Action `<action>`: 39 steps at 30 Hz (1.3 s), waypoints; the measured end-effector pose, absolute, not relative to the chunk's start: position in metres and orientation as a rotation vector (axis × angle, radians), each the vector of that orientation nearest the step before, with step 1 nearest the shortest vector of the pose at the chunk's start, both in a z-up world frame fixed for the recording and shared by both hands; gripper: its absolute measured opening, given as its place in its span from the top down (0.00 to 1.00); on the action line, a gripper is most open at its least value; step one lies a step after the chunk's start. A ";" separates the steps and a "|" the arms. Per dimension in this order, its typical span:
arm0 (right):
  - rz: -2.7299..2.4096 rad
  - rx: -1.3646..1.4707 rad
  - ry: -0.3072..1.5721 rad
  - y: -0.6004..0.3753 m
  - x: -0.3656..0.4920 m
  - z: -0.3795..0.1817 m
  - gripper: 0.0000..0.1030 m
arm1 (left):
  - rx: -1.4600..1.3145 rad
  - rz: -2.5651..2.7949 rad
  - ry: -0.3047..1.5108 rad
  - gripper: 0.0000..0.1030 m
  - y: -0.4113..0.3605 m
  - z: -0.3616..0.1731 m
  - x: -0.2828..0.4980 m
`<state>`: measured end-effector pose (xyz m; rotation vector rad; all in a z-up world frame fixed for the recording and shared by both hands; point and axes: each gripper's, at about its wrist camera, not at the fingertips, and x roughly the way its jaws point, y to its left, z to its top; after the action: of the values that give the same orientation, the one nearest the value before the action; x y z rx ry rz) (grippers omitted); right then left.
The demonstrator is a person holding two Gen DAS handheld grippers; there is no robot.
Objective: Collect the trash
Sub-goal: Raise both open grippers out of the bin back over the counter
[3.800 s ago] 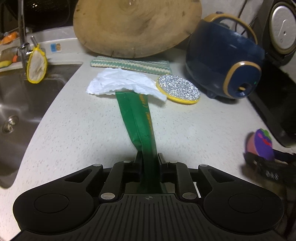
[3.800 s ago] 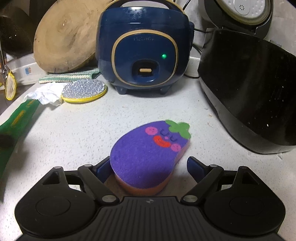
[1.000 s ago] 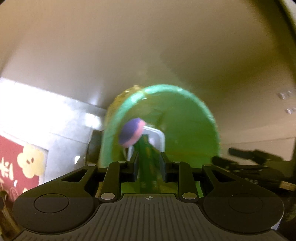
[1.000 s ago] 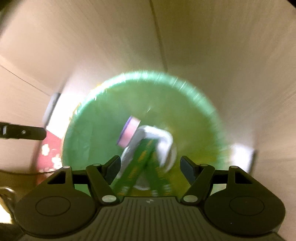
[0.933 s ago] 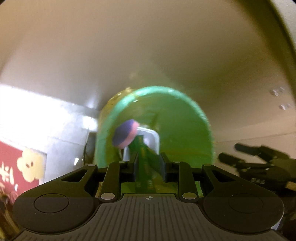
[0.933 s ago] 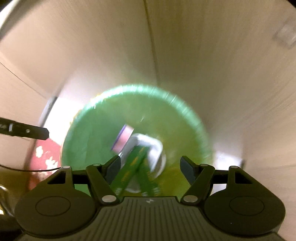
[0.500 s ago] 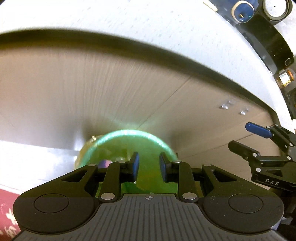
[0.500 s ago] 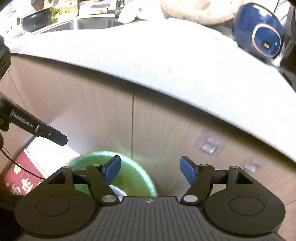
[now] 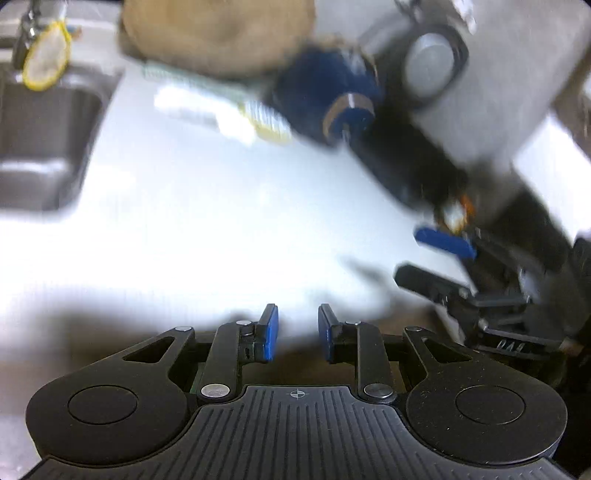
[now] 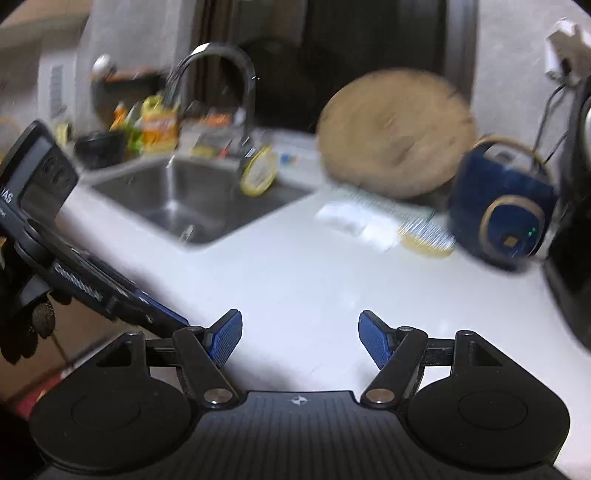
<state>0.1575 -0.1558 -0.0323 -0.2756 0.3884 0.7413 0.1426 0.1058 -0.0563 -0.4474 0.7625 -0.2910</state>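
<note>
both tongs stand apart and empty: left gripper [image 9: 293, 330], right gripper [image 10: 300, 338], low in frame; crumpled tissue [image 10: 354, 221] on the counter [image 10: 295, 280] above.

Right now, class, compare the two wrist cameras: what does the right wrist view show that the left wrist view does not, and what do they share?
Only the right wrist view shows the curved faucet, the bottles behind the sink, and the left gripper's body from the side.

Only the left wrist view shows the grey round-lidded appliance and the right gripper from the side.

Both show the sink, wooden board, blue cooker, white tissue and round scrubber on the white counter. Each gripper's jaws stand open and empty.
</note>
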 end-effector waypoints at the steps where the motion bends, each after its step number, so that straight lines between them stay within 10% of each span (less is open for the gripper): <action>1: 0.721 -0.276 0.373 -0.161 0.172 -0.029 0.32 | -0.441 -0.256 0.740 0.74 0.109 -0.049 0.152; 18: 0.356 -0.116 0.369 -0.221 0.383 -0.021 0.31 | -0.363 0.256 0.697 0.74 0.087 -0.037 0.331; 39: 0.502 -0.201 0.516 -0.177 0.411 -0.048 0.30 | -0.494 0.283 0.684 0.74 0.123 -0.065 0.468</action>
<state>0.4110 -0.1770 -0.0478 -0.2013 0.5161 0.5021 0.4677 0.1232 -0.0647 -0.4942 0.6839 0.2834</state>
